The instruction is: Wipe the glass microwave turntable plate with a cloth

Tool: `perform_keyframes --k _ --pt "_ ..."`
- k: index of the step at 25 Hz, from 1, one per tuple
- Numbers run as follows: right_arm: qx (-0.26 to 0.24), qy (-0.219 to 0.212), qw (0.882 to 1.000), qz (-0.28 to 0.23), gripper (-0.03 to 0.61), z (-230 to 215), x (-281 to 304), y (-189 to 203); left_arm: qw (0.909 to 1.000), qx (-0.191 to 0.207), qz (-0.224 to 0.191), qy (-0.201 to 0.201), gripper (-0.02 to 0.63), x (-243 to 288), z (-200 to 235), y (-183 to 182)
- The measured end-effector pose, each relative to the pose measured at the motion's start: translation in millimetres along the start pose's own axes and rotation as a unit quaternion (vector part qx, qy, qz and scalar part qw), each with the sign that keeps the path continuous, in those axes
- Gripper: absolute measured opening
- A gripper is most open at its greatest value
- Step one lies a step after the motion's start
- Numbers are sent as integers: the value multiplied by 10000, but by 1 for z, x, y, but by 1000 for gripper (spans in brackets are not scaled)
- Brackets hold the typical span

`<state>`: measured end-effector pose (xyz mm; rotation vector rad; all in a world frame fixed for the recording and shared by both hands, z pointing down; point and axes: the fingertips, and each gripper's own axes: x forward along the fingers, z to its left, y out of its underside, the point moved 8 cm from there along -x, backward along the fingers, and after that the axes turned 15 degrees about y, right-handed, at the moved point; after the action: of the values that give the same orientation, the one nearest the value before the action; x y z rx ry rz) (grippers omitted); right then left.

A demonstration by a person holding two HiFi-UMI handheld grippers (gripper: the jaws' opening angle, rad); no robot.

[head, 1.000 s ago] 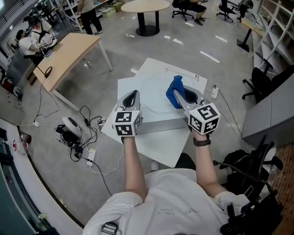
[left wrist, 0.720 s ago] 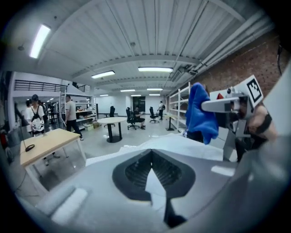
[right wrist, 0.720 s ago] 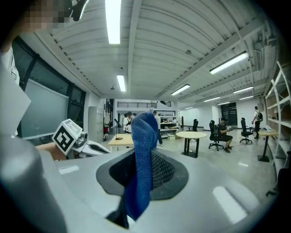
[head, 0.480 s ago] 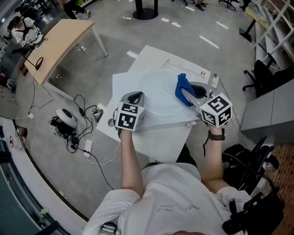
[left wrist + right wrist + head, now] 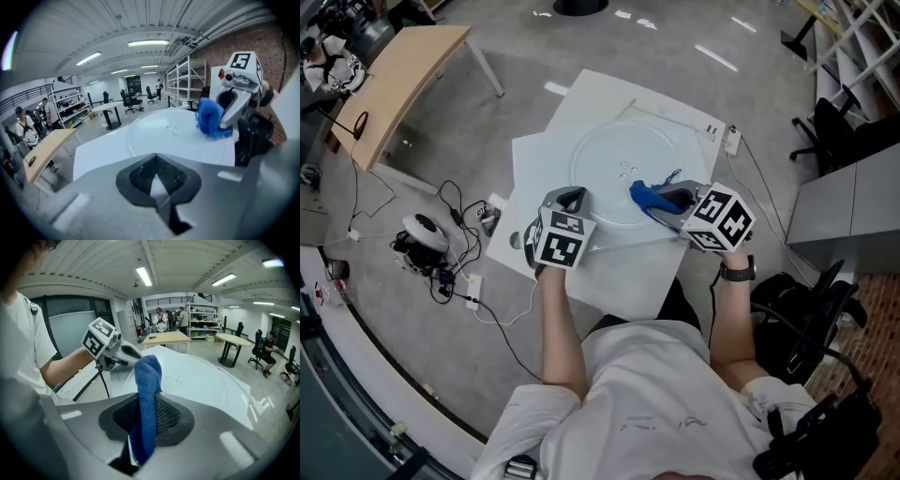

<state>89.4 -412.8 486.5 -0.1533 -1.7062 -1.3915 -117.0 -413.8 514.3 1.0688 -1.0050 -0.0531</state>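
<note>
The left gripper [image 5: 570,198] is at the near-left rim of the glass turntable plate [image 5: 614,155], the same place it held half a second ago. Its jaws are pressed together with nothing between them. The right gripper [image 5: 666,200] pinches the blue cloth [image 5: 643,195] between its jaws. Half a second ago the cloth was at the plate's right rim. It is now over the near part of the plate, closer to the left gripper. The right gripper now points leftward across the plate. The two grippers are near each other but apart.

The plate lies flat on the white tabletop [image 5: 623,277], which is built from overlapping white panels. A white power strip [image 5: 731,141] sits at the tabletop's far-right edge.

On the grey floor [image 5: 534,56], a tangle of cables [image 5: 441,262] lies left of the tabletop. A wooden desk [image 5: 398,80] stands farther left. A black office chair [image 5: 825,131] stands to the right. The left gripper view shows white shelving racks [image 5: 187,77] and several persons in the distance.
</note>
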Motion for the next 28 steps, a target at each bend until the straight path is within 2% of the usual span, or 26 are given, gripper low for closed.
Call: perform_keyframes --k 4,9,11,15,20,24,28 --pt "-266 -240 9989 305 74 20 16 -9 9998 -10 -59 197 2 1 1 -8" --pt "-670 -654 9948 409 74 47 34 -28 9988 -279 113 395 0 1 5 -8" --pt "-727 -757 9936 420 75 53 43 -36 9982 -229 117 541 0 -1 3 -9" --pt "-624 -803 9938 440 77 56 52 -49 9983 -65 -1 586 2 -5 2 -7" --pt "-445 -815 9953 264 80 54 58 -64 9962 -316 -497 646 2 -21 1 2" --pt "-376 -762 9961 228 81 48 63 -71 9963 -412 -561 513 0 -21 -3 5" --pt "-277 -716 9970 113 81 37 67 -83 9973 -293 -483 473 2 -21 -4 6"
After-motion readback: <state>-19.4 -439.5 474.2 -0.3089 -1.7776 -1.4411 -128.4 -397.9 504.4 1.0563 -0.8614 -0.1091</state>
